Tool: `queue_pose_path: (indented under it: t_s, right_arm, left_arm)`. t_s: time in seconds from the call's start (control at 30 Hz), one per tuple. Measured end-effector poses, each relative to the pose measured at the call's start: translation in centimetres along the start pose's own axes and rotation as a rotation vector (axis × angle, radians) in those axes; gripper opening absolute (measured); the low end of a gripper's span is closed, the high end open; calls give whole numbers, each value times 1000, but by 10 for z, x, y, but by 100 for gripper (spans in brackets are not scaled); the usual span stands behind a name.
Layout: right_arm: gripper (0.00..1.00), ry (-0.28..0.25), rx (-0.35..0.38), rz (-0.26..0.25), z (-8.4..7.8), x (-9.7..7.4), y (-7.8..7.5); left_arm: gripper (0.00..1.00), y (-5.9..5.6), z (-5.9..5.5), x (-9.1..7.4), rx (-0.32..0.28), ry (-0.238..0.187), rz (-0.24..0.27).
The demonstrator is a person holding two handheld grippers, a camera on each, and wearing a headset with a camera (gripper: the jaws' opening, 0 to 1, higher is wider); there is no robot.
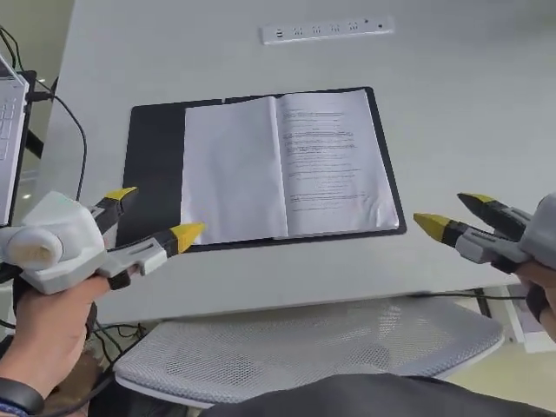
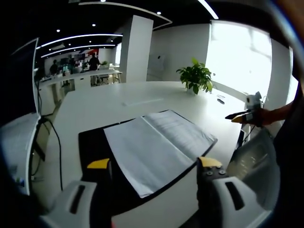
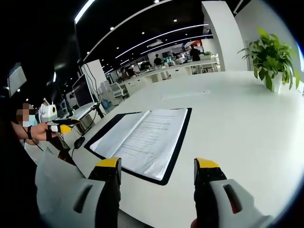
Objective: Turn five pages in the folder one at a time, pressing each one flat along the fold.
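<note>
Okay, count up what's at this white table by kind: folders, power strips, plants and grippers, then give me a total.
Folder: 1
Power strip: 1
Plant: 1
Grippers: 2, the left gripper and the right gripper, both open and holding nothing
Total: 5

White table [image 1: 469, 113], potted plant [image 3: 271, 56]
</note>
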State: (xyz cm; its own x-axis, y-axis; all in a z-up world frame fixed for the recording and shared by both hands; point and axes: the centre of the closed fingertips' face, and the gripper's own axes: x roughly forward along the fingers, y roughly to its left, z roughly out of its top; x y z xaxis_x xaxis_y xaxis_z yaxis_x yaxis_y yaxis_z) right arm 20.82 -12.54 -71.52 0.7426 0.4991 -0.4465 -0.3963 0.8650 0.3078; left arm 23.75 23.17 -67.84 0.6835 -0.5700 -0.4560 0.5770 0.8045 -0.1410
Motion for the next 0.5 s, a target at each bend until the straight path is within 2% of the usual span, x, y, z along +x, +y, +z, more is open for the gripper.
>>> queue_pose_path:
  t_s: [0.13, 0.27, 0.47, 0.5]
  right_arm:
    - [61, -4, 5, -2, 0, -2, -2]
    - [61, -1, 6, 4, -1, -2, -1]
    - [59, 13, -2, 10, -5, -2, 0]
    - [59, 11, 1, 10, -5, -2, 1]
  left_arm:
    - [73, -13, 7, 13, 23, 10, -39]
    - [73, -31, 19, 33, 54, 13, -92]
    - [70, -72, 39, 70, 112, 6, -199]
    - [69, -85, 41, 81, 130, 15, -236]
